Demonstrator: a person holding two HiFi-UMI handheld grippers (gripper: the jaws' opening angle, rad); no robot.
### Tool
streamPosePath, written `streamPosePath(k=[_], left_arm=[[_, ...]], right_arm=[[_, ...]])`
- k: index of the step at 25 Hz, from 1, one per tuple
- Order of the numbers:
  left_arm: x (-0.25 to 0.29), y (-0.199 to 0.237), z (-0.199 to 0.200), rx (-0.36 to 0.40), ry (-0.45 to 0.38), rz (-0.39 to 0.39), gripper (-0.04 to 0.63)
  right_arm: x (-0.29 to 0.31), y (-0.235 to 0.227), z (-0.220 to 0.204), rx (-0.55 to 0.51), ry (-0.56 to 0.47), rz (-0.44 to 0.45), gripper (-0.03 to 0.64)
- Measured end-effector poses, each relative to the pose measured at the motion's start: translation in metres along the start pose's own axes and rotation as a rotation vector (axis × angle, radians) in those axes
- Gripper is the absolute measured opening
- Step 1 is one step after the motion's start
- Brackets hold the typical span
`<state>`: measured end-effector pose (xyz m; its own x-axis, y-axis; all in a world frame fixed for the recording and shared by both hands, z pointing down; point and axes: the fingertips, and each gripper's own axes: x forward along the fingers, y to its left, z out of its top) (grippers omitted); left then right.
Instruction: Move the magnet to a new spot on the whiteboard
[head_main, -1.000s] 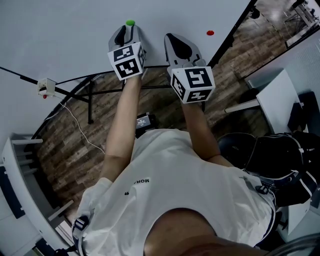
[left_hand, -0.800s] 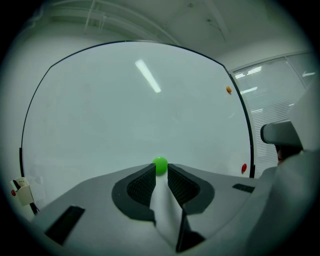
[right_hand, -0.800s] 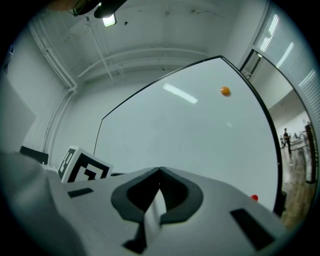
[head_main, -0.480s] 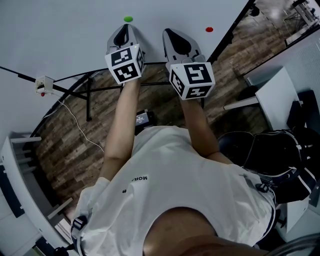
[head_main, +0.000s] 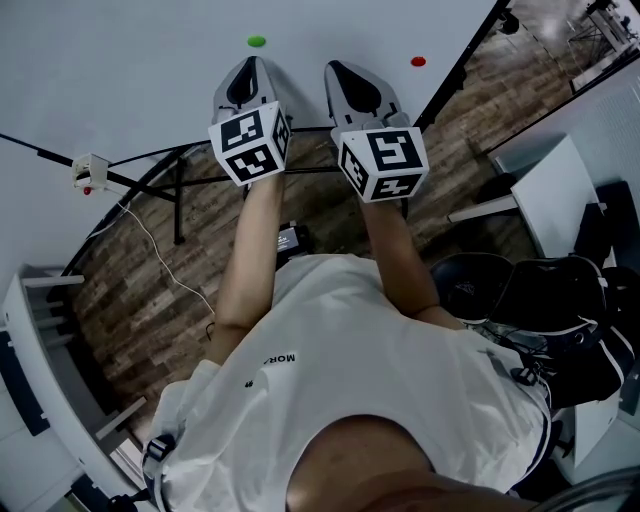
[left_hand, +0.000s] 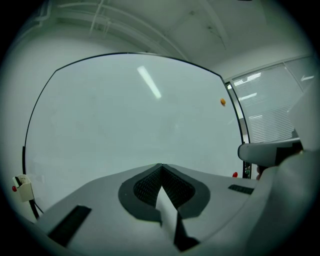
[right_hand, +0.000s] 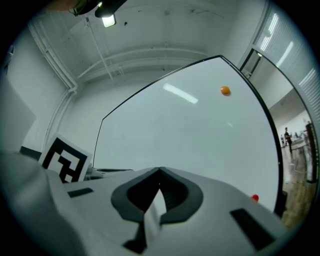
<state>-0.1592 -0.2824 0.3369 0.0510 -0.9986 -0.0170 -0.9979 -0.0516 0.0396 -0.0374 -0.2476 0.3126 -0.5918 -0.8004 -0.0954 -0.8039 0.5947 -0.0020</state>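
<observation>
Green magnet (head_main: 257, 41) on open whiteboard (head_main: 120, 70), just beyond left claw (head_main: 249, 62)

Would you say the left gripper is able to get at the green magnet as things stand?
Probably yes: the green magnet sits on the whiteboard just beyond the left gripper, with nothing between them. Its jaws have just closed, empty, so they must open first.

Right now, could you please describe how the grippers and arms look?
The left gripper and right gripper are pale grey tapered shells with black ribbed pads, each bearing a white cube of black square markers. Bare arms, white T-shirt.
</observation>
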Motion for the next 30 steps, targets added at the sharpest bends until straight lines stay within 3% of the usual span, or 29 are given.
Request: streamPosePath(k=[30], left_arm=[[-0.031,-0.016,0.017,0.028,-0.043,-0.014,0.003]], right_arm=[[0.003,-0.002,-0.004,0.000,0.004,0.008,0.012]])
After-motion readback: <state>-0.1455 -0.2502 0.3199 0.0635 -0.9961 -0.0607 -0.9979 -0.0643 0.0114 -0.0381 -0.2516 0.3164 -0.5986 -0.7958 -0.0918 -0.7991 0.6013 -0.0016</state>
